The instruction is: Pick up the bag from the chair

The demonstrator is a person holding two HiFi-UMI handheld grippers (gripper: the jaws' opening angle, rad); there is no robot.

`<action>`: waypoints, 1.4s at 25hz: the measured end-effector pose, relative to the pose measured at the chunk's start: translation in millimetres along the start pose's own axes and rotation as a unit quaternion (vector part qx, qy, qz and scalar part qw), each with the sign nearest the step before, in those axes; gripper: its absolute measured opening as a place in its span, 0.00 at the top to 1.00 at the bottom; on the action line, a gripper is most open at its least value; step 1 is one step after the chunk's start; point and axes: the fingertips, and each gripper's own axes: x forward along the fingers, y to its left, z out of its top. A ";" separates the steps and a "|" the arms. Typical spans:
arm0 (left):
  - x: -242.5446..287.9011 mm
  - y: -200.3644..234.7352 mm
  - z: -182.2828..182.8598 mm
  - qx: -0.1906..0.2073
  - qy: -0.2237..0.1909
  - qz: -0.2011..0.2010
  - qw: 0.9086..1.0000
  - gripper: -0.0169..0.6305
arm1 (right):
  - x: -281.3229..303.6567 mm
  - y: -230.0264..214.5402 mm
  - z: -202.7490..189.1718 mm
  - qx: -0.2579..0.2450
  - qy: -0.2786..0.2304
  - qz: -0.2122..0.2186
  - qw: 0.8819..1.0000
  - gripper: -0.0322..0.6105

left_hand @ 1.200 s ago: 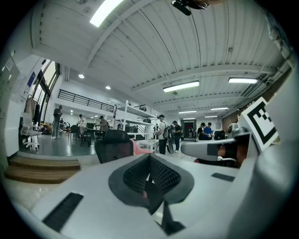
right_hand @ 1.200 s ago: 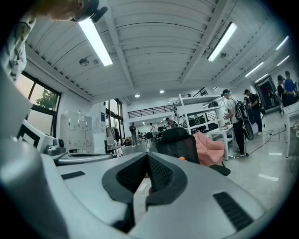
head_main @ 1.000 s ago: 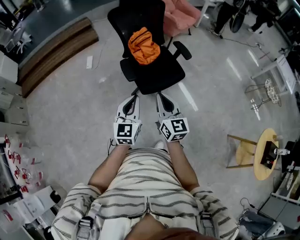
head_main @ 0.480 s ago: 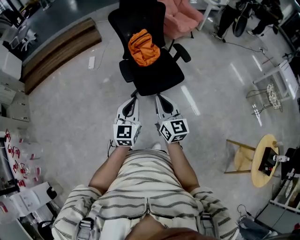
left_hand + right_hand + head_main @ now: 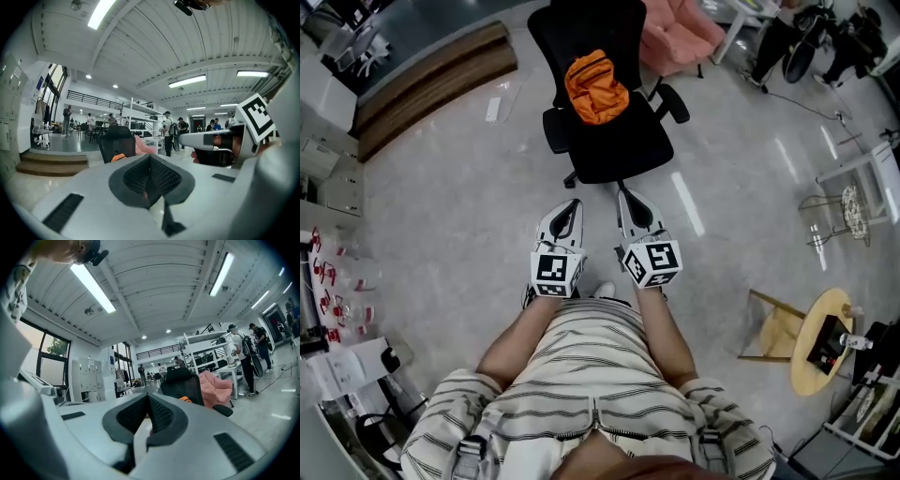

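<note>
The crumpled orange cloth bag [image 5: 595, 87] lies on the seat of the black office chair with armrests [image 5: 619, 150], on the far side of the floor. It sits right up against the back rest, so I think it will not slide off. It looks soft and squashed, with lots of folds, so it should be easy to pinch.

Near the person, the left tongs [image 5: 567, 208] and the right tongs [image 5: 630, 202] point at the chair, side by side. Both are closed together with nothing in them, I think because the bag is well apart from them. A pink soft chair [image 5: 675, 33] stands farther off, to the right.
</note>
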 end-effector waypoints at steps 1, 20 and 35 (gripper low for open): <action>-0.1 0.0 -0.4 -0.001 0.001 0.003 1.000 0.94 | 0.1 -0.2 -1.1 0.002 0.002 0.002 1.000 0.92; 107.2 74.3 -24.2 -0.029 0.028 -0.004 0.999 0.94 | 115.8 -45.4 -22.3 0.000 0.035 -0.013 0.999 0.92; 269.1 189.2 22.4 -0.027 0.032 -0.054 0.998 0.94 | 301.4 -101.1 16.5 -0.003 0.034 -0.055 0.998 0.92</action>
